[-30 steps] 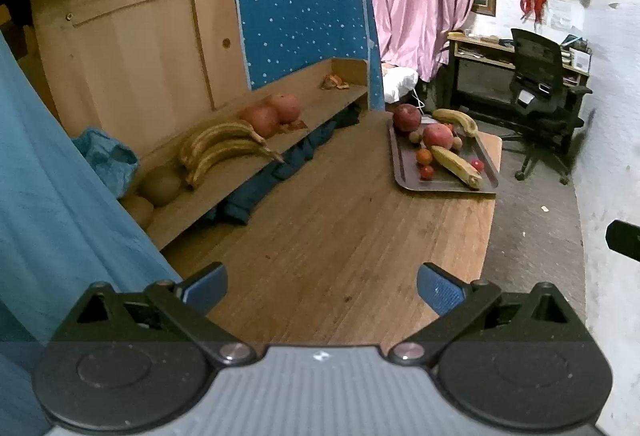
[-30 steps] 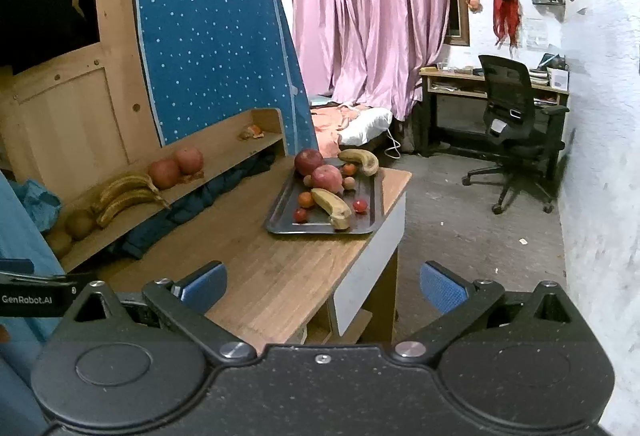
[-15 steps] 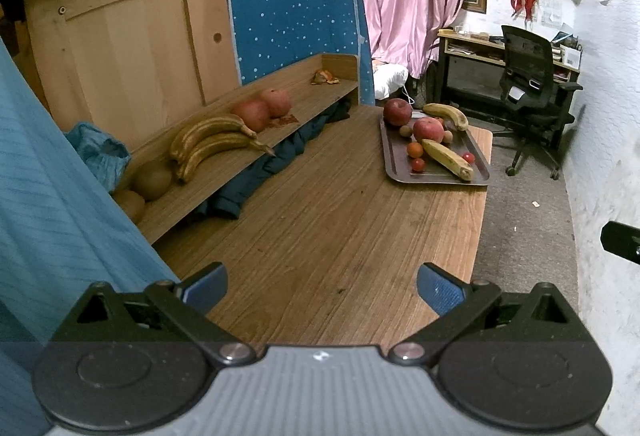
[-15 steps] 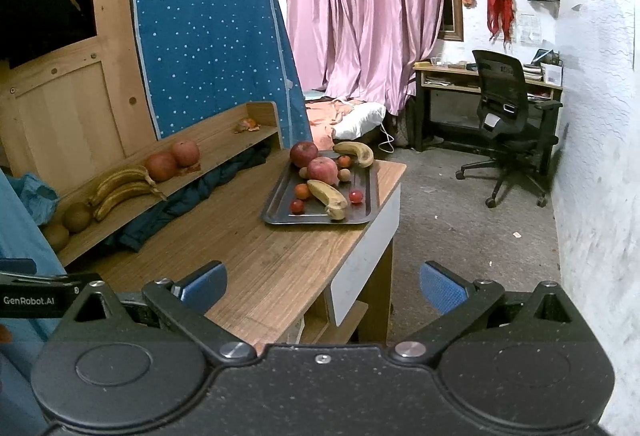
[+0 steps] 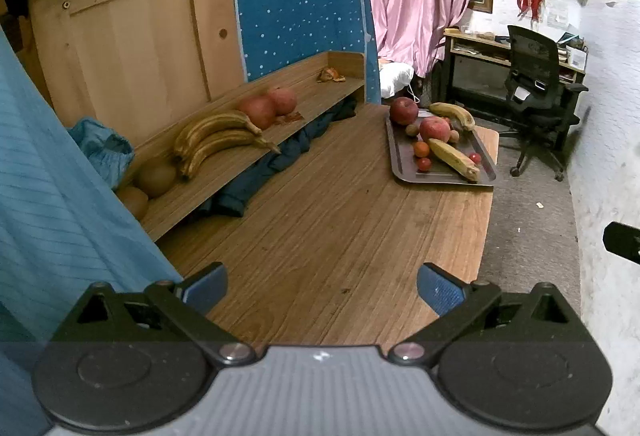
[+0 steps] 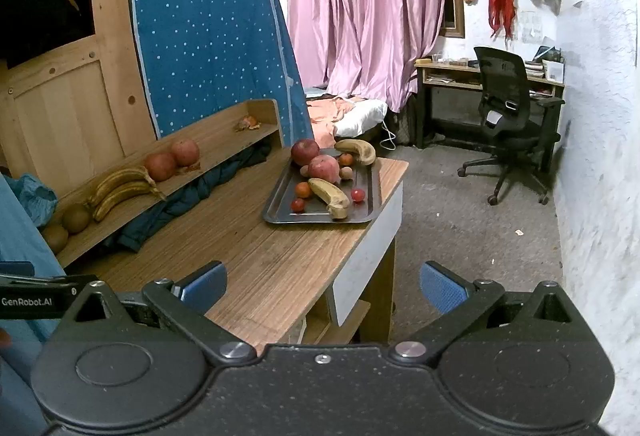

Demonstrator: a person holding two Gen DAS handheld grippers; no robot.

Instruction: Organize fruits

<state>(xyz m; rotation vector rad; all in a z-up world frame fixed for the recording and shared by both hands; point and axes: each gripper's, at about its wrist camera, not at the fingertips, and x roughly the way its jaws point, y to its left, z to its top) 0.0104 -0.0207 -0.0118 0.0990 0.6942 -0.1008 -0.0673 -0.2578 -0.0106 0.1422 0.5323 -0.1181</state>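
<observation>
Both grippers were spread wide with nothing in them: the left gripper (image 5: pixel 322 286) hung over bare table (image 5: pixel 320 232) with lots of free wood ahead, while the right gripper (image 6: pixel 322 286) sat past the table's near edge, open floor to its right. The tray (image 6: pixel 280 210) sat at the far corner, close to the edge, holding apples (image 6: pixel 305 152), bananas (image 6: pixel 329 196) and small tomatoes (image 6: pixel 358 195). The shelf (image 5: pixel 248 172) on the left had two more bananas, two apples and brownish round fruit.
</observation>
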